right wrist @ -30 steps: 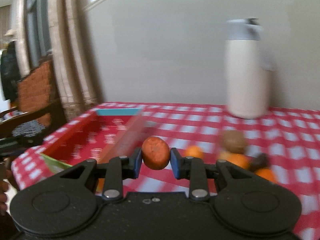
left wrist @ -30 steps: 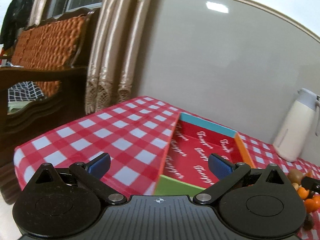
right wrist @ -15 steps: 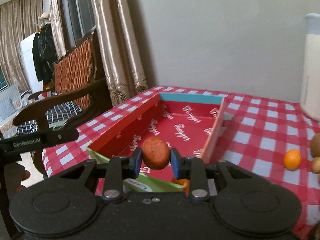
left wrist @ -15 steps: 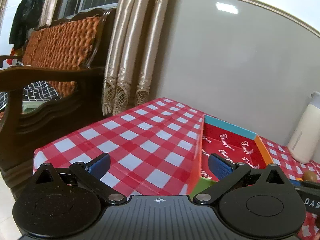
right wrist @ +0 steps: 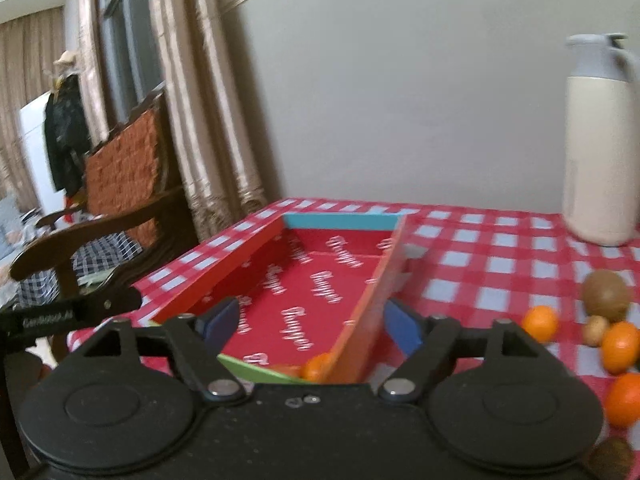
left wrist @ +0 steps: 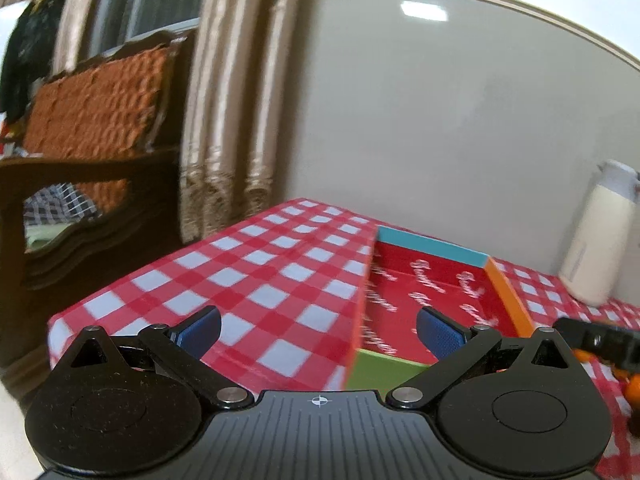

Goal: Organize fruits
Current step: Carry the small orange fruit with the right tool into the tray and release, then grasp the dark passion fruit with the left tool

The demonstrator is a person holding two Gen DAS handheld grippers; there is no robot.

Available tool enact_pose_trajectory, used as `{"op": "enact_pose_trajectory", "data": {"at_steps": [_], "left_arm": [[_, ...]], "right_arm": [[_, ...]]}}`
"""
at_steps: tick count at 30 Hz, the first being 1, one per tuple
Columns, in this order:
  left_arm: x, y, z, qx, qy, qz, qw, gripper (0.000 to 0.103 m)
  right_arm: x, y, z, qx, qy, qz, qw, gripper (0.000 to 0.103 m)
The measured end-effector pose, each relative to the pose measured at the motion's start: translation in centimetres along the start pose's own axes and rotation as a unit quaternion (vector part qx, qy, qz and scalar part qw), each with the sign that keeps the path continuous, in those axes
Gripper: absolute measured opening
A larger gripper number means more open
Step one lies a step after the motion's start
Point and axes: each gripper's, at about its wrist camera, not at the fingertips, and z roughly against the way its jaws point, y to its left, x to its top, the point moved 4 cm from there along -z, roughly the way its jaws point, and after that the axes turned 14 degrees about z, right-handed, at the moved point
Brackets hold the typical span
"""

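My right gripper [right wrist: 314, 326] is spread wide with nothing between its pads, poised over the red box [right wrist: 320, 280]; 1 orange fruit [right wrist: 317, 366] lies in its near corner. My left gripper [left wrist: 318, 332] is equally spread beside that box. More fruits [right wrist: 618, 346] sit on the checkered tablecloth [right wrist: 492, 268] near a thermos [right wrist: 600, 152].

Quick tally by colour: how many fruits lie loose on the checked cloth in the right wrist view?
Round orange fruits: 3
Round brown fruits: 2
Small tan fruit: 1
Total visible: 6
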Motion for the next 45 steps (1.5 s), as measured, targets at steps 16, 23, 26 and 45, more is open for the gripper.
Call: {"op": "enact_pose_trajectory", "data": {"at_steps": [16,23,26,45], "left_arm": [[-6.1,-12.5,1.6,-0.146,0.059,-0.106,0.9818,0.103],[-10.1,-18.1,2.8,-0.204,0.088,-0.160,0.9617,0.103],[-11.8,-20.3,3.4,-0.226,0.104,-0.180,0.9517,0.103],[-17.7,-27.4,2.3,-0.258,0.182,-0.206,0.9264,0.067]], "right_arm": [[-3.6,-12.1,9.3,-0.218,0.000,-0.088,0.972,0.103],[-6.2,-16.4,14.3,-0.345,0.017,-0.123,0.930,0.103],[-7.1,-17.5,16.2,-0.375,0.016,-0.131,0.917,0.103],[-9.9,-20.2,22.3,-0.395,-0.002,-0.180,0.901,0.103]]}}
